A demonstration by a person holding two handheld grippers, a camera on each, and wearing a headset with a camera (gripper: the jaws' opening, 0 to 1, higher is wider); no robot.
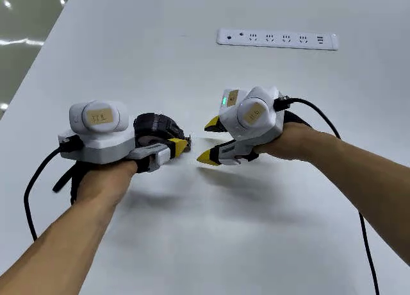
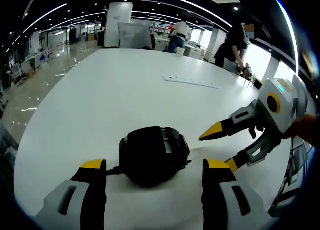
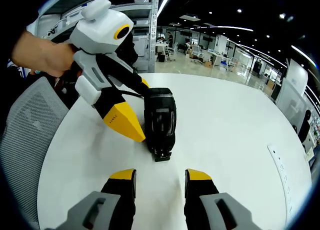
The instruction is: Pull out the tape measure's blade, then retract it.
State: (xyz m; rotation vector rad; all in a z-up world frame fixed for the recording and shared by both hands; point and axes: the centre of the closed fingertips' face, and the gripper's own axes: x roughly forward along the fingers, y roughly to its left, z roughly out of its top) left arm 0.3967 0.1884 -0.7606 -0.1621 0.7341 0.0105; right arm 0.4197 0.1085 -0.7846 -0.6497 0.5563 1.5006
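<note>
Left gripper [image 1: 168, 140] in left hand [image 1: 106, 179]: jaws spread, yellow tips either side of black tape measure [image 1: 152, 129]. Gap visible on both sides in left gripper view, so straddling, not pinching.
Right gripper [image 1: 209, 140] in right hand [image 1: 291, 141]: jaws apart, nothing between them, tips aimed at the tape measure from just beside it, not touching.
Tape measure lying on white table [image 1: 160, 51], between the two grippers. Mouth end towards right gripper, blade hook sitting at the case mouth per right gripper view.
Black cable [image 1: 31, 186] trailing from left gripper, another [image 1: 323, 118] from right gripper, running back along the forearm.
Farther back on table: white power strip [image 1: 277, 39], well apart from the work.
Beyond table edge in left gripper view: two people [image 2: 178, 34] standing, open office behind.
</note>
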